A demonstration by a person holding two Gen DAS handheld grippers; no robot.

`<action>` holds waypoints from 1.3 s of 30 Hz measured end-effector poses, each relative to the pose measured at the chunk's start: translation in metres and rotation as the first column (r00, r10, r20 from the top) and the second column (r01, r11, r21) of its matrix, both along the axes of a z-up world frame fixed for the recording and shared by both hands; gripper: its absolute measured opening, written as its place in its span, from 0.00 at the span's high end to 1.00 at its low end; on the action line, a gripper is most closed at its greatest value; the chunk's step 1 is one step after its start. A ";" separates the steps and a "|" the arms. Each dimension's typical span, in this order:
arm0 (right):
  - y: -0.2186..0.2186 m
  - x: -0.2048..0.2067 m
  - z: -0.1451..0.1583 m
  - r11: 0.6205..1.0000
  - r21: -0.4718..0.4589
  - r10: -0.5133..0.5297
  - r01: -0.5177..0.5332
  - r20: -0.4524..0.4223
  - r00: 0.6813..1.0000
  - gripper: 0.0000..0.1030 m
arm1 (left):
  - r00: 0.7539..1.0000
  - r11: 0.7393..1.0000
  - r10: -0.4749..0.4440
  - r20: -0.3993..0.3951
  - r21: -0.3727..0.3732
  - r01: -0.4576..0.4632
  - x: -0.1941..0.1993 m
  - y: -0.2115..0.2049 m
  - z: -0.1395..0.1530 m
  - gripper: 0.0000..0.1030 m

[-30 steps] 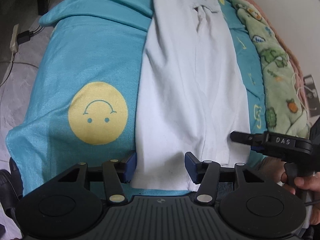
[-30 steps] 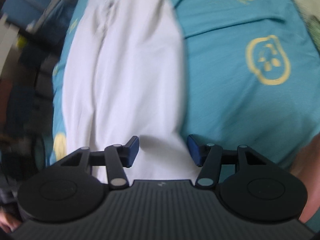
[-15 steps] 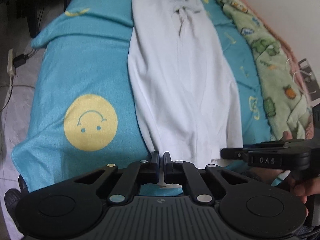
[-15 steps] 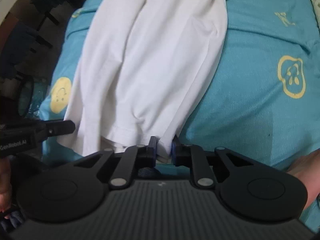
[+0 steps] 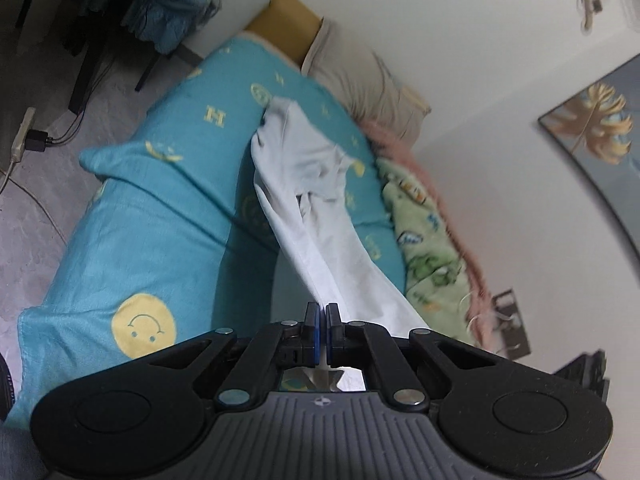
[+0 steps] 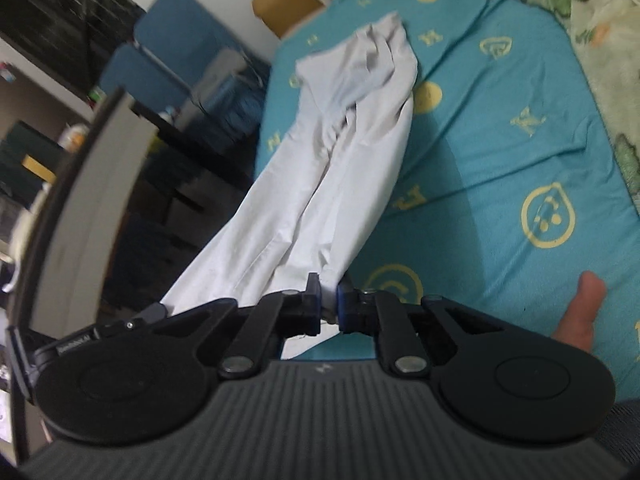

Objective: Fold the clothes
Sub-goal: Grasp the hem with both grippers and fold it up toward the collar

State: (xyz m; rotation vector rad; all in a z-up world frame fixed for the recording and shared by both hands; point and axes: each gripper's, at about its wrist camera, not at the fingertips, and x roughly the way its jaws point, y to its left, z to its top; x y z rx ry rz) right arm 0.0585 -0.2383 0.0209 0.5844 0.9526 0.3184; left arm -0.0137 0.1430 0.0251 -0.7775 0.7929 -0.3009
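Observation:
A long white garment [image 5: 320, 208] stretches from the teal bedspread [image 5: 160, 220] up to my left gripper [image 5: 321, 312], which is shut on its near hem. The far end still rests on the bed, bunched and twisted. In the right wrist view the same white garment [image 6: 320, 200] rises off the teal bedspread [image 6: 500, 140] to my right gripper [image 6: 328, 296]. Its jaws are closing, and the pads pinch a fold of the hem's other corner. The near half of the cloth hangs in the air between both grippers.
A green printed blanket [image 5: 432, 248] and a beige pillow [image 5: 368, 80] lie along the wall side of the bed. A power strip [image 5: 24, 136] with cables sits on the floor. A blue chair [image 6: 168, 60] stands by the bed. A person's thumb [image 6: 580, 312] shows beside the right gripper.
Both grippers went from open around the hem to shut on it, then rose. The near end of the white garment has lifted off the bed and narrowed into folds.

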 end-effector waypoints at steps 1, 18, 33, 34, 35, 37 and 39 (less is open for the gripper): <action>-0.005 -0.008 0.002 1.000 0.007 -0.006 0.006 0.012 1.000 0.90 | 1.000 1.000 0.010 0.009 -0.013 -0.010 -0.006 0.000 0.006 0.98; -0.049 -0.057 -0.013 0.982 0.166 -0.095 0.087 0.043 0.995 0.90 | 0.998 0.997 0.068 -0.007 -0.028 -0.068 -0.041 -0.009 0.020 0.98; -0.038 0.151 -0.042 0.985 0.003 -0.169 0.170 0.138 0.976 0.90 | 0.987 0.949 0.126 0.096 0.277 -0.148 0.194 -0.051 -0.002 0.98; -0.035 0.163 -0.050 0.986 -0.019 -0.162 0.166 0.139 0.977 0.89 | 0.988 0.940 0.125 0.092 0.306 -0.148 0.210 -0.053 -0.012 0.98; -0.032 0.175 -0.060 0.986 -0.045 -0.153 0.161 0.141 0.978 0.89 | 0.989 0.932 0.125 0.085 0.333 -0.146 0.224 -0.054 -0.024 0.98; -0.026 0.196 -0.081 0.984 -0.104 -0.133 0.147 0.138 0.982 0.89 | 0.990 0.909 0.124 0.066 0.392 -0.140 0.252 -0.057 -0.048 0.99; -0.020 0.216 -0.103 0.978 -0.166 -0.104 0.123 0.121 0.987 0.89 | 0.992 0.894 0.115 0.043 0.432 -0.122 0.272 -0.059 -0.073 0.99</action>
